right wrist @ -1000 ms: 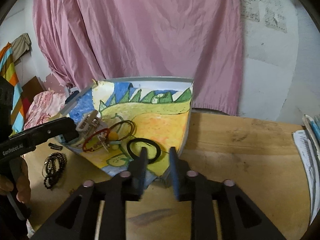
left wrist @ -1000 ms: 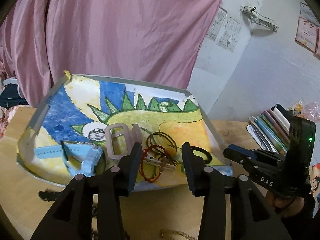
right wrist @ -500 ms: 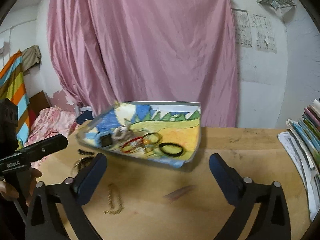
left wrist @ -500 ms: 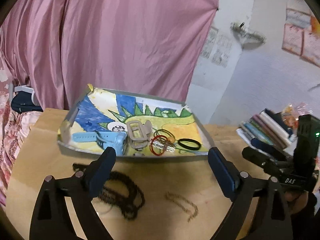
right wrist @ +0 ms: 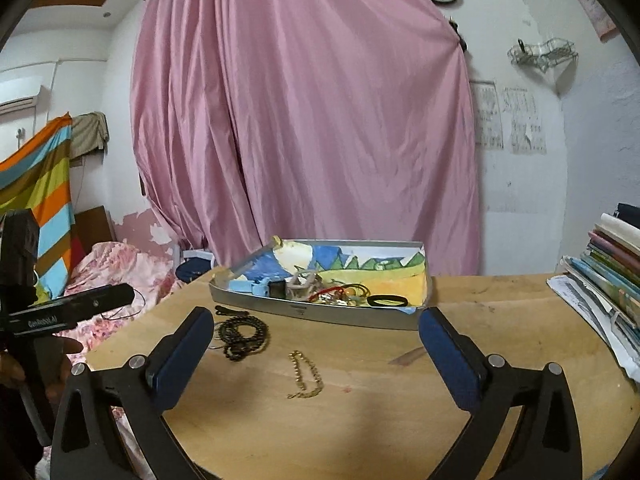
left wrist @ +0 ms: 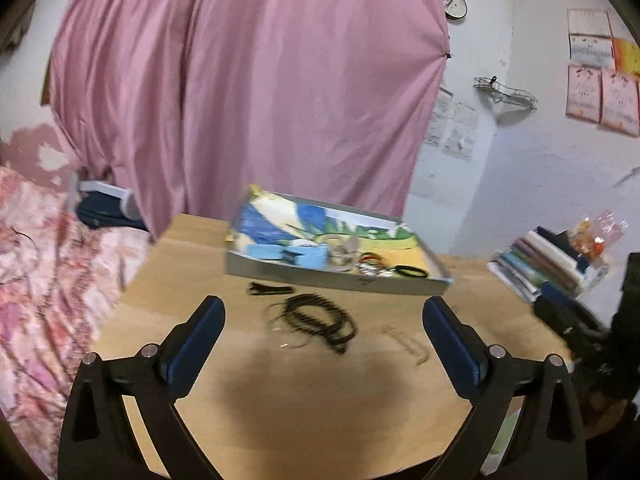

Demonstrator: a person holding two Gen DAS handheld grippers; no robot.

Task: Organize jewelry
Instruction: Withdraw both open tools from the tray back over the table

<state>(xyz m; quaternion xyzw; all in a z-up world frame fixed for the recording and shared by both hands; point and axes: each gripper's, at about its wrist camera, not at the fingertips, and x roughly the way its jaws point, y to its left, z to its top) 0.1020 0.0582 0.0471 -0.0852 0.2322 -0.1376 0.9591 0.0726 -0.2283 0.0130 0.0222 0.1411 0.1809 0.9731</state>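
Now both of your tools are pulled well back from the tray point(right wrist: 320, 318), where a second ago they were right down at its front edge. Your left gripper point(left wrist: 323, 346) then sat with its fingers narrowly parted over the red rings, and your right gripper point(right wrist: 316, 354) was nearly pinched at the tray's corner; both now stand wide apart and carry nothing. That reads as a reset between pieces: whatever went into the tray is dropped, and you are free to choose the next one.

Three things are left loose on the wooden table point(right wrist: 480, 340). The gold chain point(right wrist: 305, 376) lies folded in a loose U, nearest your right gripper and well short of the tray. The black bead necklace point(left wrist: 316, 318) is coiled in a heap to its left, with a small black clip point(left wrist: 270, 289) just beyond, close to the tray's front wall. Inside the tray, the blue watch point(right wrist: 256, 286), a pale hair claw, red and dark rings and a black hair tie point(right wrist: 387, 301) crowd the front.
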